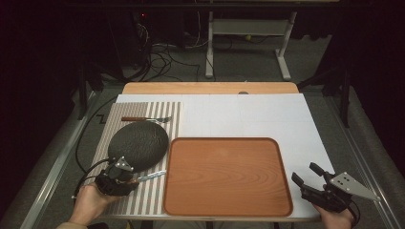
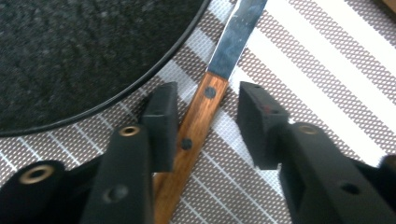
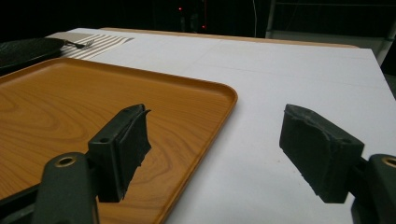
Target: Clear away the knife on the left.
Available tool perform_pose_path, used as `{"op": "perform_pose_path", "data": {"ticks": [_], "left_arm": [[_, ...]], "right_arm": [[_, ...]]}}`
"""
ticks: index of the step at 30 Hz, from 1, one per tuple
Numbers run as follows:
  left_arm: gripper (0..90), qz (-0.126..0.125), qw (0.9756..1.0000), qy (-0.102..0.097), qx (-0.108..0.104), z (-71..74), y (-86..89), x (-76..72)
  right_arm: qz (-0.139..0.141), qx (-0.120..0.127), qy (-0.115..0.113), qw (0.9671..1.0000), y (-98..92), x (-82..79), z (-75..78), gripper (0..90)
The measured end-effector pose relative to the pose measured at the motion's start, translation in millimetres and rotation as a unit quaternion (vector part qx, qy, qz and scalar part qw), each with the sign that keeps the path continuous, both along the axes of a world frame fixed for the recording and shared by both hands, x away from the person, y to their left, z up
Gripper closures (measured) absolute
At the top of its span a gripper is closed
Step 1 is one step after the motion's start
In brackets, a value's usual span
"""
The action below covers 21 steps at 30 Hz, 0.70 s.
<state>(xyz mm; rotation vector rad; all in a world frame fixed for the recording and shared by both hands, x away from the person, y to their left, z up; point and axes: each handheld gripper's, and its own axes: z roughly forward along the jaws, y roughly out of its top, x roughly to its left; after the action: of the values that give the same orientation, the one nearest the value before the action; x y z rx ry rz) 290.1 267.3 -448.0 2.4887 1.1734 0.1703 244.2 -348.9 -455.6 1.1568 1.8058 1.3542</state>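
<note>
A knife point(image 1: 150, 175) with a wooden handle point(image 2: 196, 121) and a steel blade lies on the striped placemat point(image 1: 143, 200), just in front of the dark oval plate point(image 1: 138, 145). My left gripper point(image 1: 133, 180) is low over it. In the left gripper view its jaws straddle the handle, with a small gap on each side, so the left gripper point(image 2: 208, 112) is open around it. My right gripper point(image 1: 304, 172) stands open and empty at the front right, beside the wooden tray point(image 1: 227, 176). In the right gripper view the right gripper point(image 3: 219, 135) spans the tray's right rim point(image 3: 224, 93).
A fork point(image 1: 145, 119) with a wooden handle lies at the far end of the placemat, behind the plate. A white sheet point(image 1: 248, 114) covers the table. Cables and a table frame stand on the floor beyond the far edge.
</note>
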Motion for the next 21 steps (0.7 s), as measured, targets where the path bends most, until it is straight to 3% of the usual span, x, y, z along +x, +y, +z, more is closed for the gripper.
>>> {"op": "perform_pose_path", "data": {"ticks": [7, 14, 21], "left_arm": [[63.9, -0.012, 0.9999, -0.004, -0.001, -0.2, -5.9, -0.5], [71.4, -0.027, 0.9994, -0.001, 0.022, 1.1, -14.5, -0.7], [72.2, -0.034, 0.9992, 0.006, 0.022, 1.8, -17.1, -1.1]], "right_arm": [[0.001, 0.000, 0.000, 1.0000, 0.1, 0.2, -0.1, 24.3], [0.001, 0.000, 0.000, 1.0000, -0.1, 0.2, -0.1, 24.3], [0.003, 0.000, -0.001, 1.0000, -0.3, -0.1, 0.1, 24.3]]}}
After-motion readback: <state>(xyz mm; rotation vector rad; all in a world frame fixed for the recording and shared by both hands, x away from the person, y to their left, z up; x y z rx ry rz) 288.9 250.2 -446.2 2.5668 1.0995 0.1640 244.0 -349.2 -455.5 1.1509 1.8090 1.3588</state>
